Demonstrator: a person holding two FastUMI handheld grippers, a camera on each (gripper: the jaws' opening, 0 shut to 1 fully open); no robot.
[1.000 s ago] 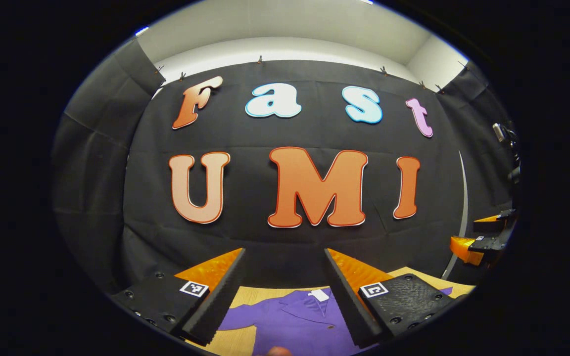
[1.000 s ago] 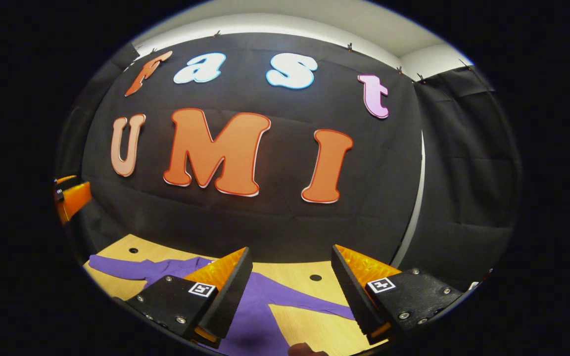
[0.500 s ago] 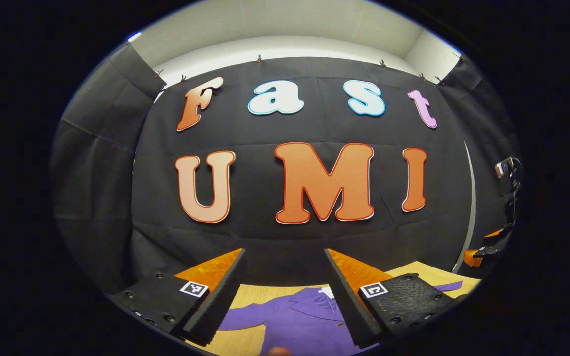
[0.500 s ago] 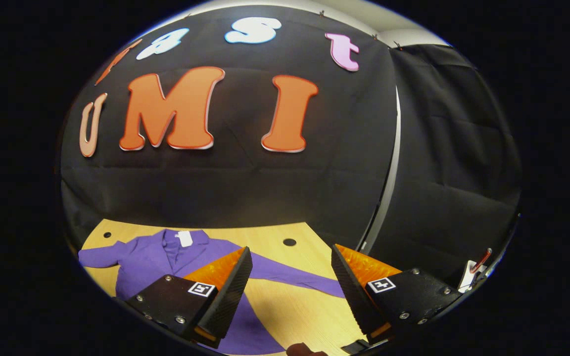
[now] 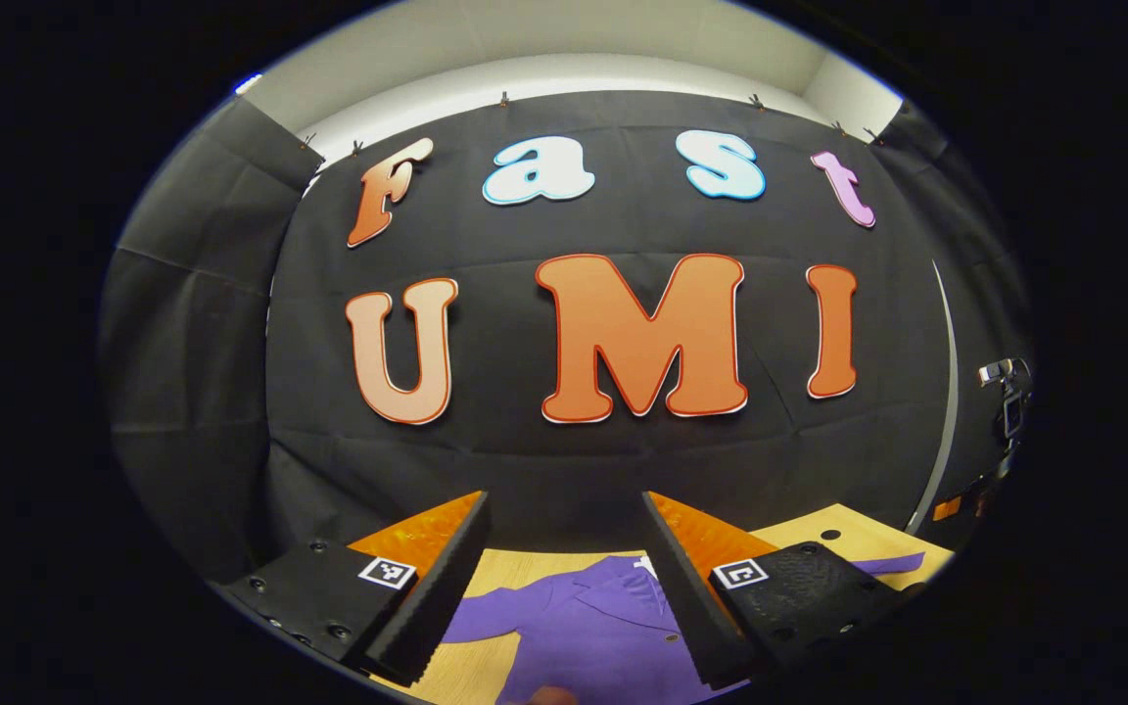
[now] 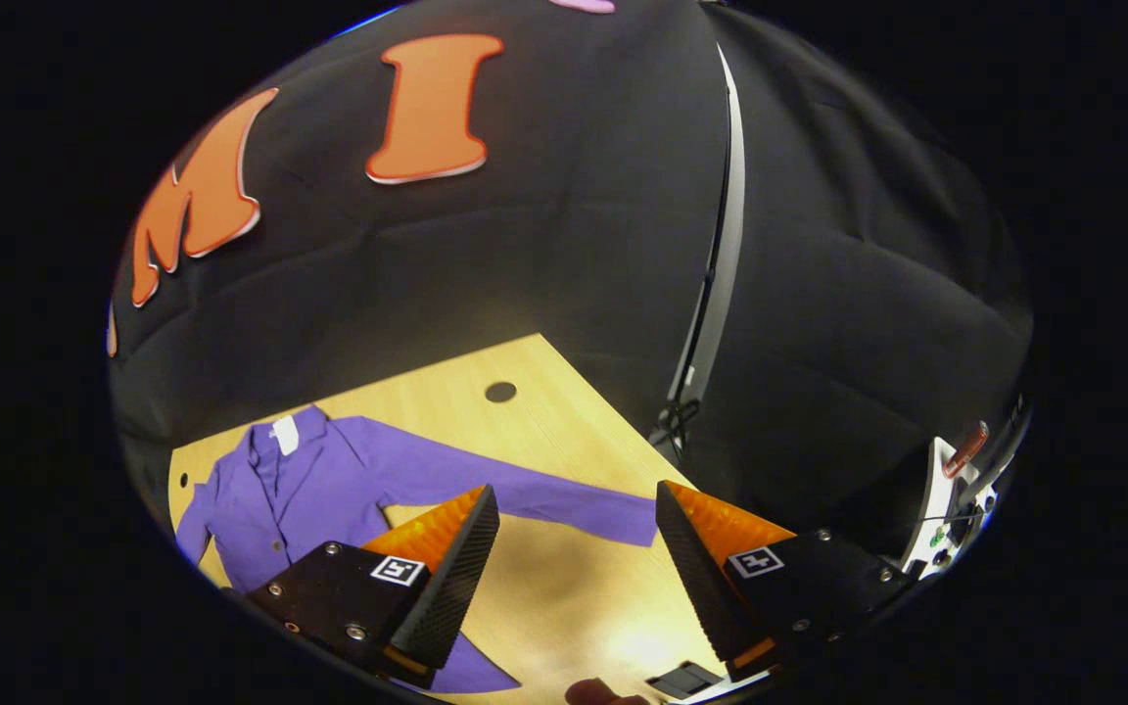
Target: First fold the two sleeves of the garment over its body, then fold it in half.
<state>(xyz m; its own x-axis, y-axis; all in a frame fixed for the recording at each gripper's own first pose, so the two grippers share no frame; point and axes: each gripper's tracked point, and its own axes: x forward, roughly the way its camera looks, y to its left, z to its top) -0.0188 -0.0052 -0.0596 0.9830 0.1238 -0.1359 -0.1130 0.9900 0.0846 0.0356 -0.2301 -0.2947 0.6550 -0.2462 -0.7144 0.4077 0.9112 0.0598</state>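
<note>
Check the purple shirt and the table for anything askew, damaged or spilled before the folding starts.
Nothing stands out. The purple shirt lies flat on the wooden table, collar toward the booth wall, its right sleeve stretched out straight. Both the right tongs and left tongs are open above it, holding nothing.

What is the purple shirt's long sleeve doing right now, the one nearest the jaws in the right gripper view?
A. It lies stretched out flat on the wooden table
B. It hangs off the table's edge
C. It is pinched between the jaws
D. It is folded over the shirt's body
A: in the right gripper view the sleeve lies spread out flat on the table, away from the shirt's body, and the right gripper has its jaws open, holding nothing.
</note>
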